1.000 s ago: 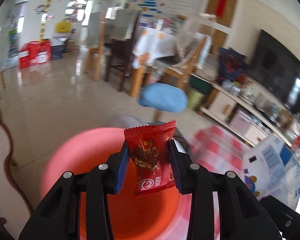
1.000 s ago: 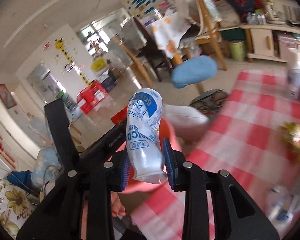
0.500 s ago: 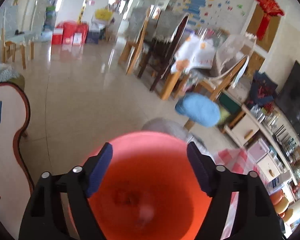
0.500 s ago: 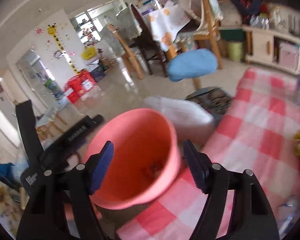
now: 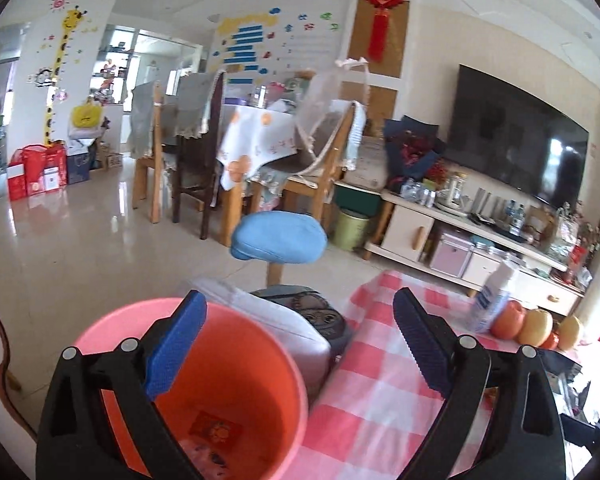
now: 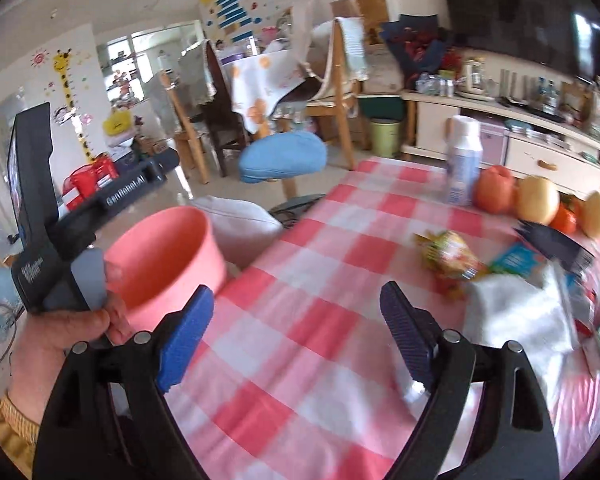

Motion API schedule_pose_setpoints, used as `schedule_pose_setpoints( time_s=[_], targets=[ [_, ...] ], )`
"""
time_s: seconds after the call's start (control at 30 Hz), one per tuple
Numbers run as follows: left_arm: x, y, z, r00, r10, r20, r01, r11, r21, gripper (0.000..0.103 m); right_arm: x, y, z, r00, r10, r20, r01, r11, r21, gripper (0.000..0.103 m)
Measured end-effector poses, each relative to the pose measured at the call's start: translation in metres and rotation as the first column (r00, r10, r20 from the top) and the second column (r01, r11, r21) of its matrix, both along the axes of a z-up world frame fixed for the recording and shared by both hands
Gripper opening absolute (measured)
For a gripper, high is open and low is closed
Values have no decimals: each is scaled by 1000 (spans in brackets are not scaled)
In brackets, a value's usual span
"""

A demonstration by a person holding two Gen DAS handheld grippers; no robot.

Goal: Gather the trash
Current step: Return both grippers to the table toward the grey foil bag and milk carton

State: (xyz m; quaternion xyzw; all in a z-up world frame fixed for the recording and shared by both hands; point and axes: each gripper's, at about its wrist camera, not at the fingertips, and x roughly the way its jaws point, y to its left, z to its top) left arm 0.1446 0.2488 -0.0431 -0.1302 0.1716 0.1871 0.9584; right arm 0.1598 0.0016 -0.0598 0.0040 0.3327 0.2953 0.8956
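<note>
Pink plastic bin (image 5: 204, 364), round and smooth-walled, standing just off the near edge of the table (image 5: 384, 384). A red wrapper (image 5: 216, 429) with an orange print lies flat on its bottom, beside a blurred pale item that cannot be identified.

Left gripper (image 5: 296, 344): released, blue ribbed pads spread wide, nothing between them; it hangs over the bin's mouth and the table edge. In the right wrist view a hand (image 6: 66, 330) grips its black handle next to the bin's outer wall.

Right gripper (image 6: 294, 340): likewise released and empty, poised above the table, which is covered with a red-and-white checked cloth.

Trash on the cloth: a crinkled yellow-and-red snack packet (image 6: 448, 254), a crumpled white tissue (image 6: 516, 312) just beside it, a blue-green carton piece (image 6: 514, 258) and a dark serrated wrapper (image 6: 556, 246), all blurred.

Farther back: an upright white bottle (image 6: 464, 160) with a blue label, touching or just beside a row of round fruit (image 6: 536, 200), red, yellow and orange.

Off the table: a white cushion (image 6: 240, 226) behind the bin, a blue padded stool (image 5: 279, 237), wooden dining chairs, a green waste basket (image 5: 350, 229), a low cabinet and a dark television (image 5: 516, 152).
</note>
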Motion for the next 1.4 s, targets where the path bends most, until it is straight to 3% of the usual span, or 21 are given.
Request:
schedule_pose_setpoints(
  time_s=[0.2,0.47,0.83,1.07,1.27,1.4],
  targets=[
    [8,-28,-1,997,-73,-36,74,997,15,93,-11,-36,2,997,-72,7,72,997,21,95],
    [15,-64,-9,975,-205,-82,207,978,13,93,-19,-60,6,993,-117,12,116,993,34,96],
    [14,-121,-14,909,-409,-88,413,910,38,93,-31,-101,10,983,-182,34,179,981,71,96],
    [15,-153,-21,872,-472,-131,480,876,41,93,-34,-131,16,973,-224,49,219,971,99,96],
    [20,-179,-30,812,-560,-165,568,823,2,93,-34,-157,19,965,-259,48,252,961,116,96],
    [20,-193,-37,785,-591,-187,598,801,-26,93,-31,-176,23,957,-287,41,280,951,131,96]
  ],
)
